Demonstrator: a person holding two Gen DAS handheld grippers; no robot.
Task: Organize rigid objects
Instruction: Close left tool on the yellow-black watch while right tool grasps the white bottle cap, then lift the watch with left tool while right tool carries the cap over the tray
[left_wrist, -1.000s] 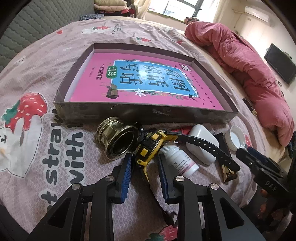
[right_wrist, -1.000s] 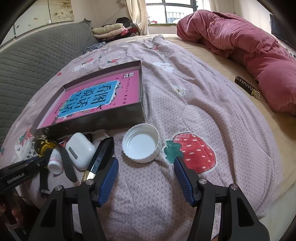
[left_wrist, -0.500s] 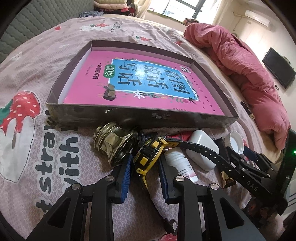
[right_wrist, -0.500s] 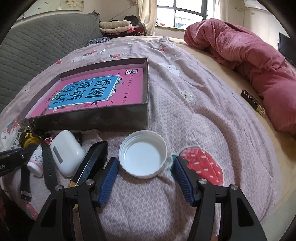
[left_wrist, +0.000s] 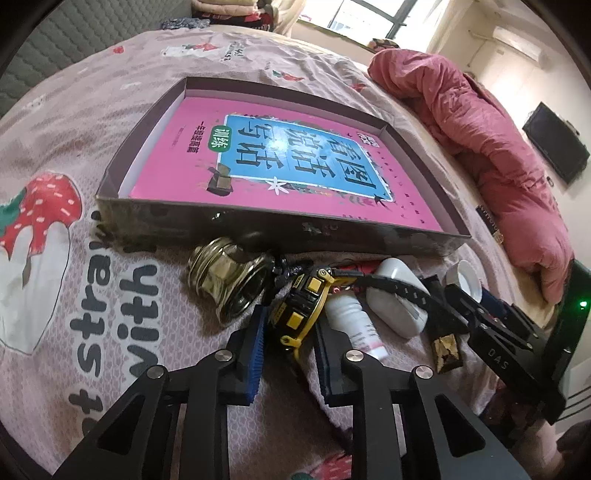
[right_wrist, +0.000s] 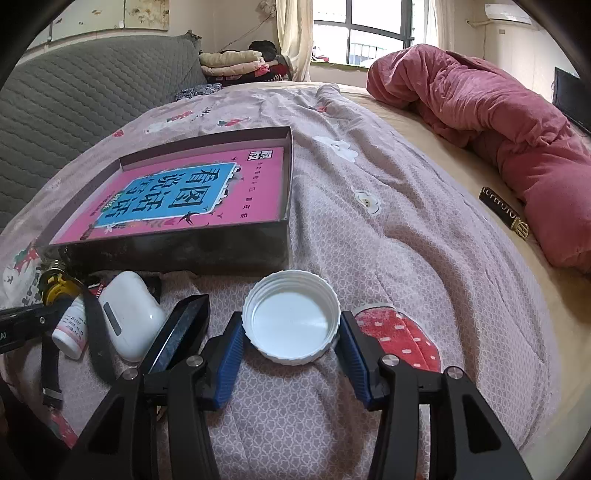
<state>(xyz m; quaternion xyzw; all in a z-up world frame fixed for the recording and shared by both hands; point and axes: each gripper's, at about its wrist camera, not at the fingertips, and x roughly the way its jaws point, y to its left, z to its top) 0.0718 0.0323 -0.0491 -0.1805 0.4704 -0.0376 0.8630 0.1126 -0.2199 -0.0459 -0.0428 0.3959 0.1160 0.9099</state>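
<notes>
your left gripper (left_wrist: 290, 334) closing on yellow-black watch (left_wrist: 301, 308), box (left_wrist: 258, 230) at 12 | your right gripper (right_wrist: 291, 350) closing, pads flanking white cap (right_wrist: 291, 316), earbud case (right_wrist: 127, 314) at 9

A bed with a pinkish strawberry-print cover (right_wrist: 369, 236) carries a shallow dark cardboard box (right_wrist: 177, 254). Just before that box lie a white ribbed plastic cap (right_wrist: 291, 317), white earbud case (right_wrist: 129, 314), small white pill bottle (right_wrist: 70, 332), yellow-and-black wristwatch (left_wrist: 303, 306) and brass-coloured glass jar (left_wrist: 229, 280); a crumpled red quilt (right_wrist: 498, 122) lies well beyond it.
</notes>
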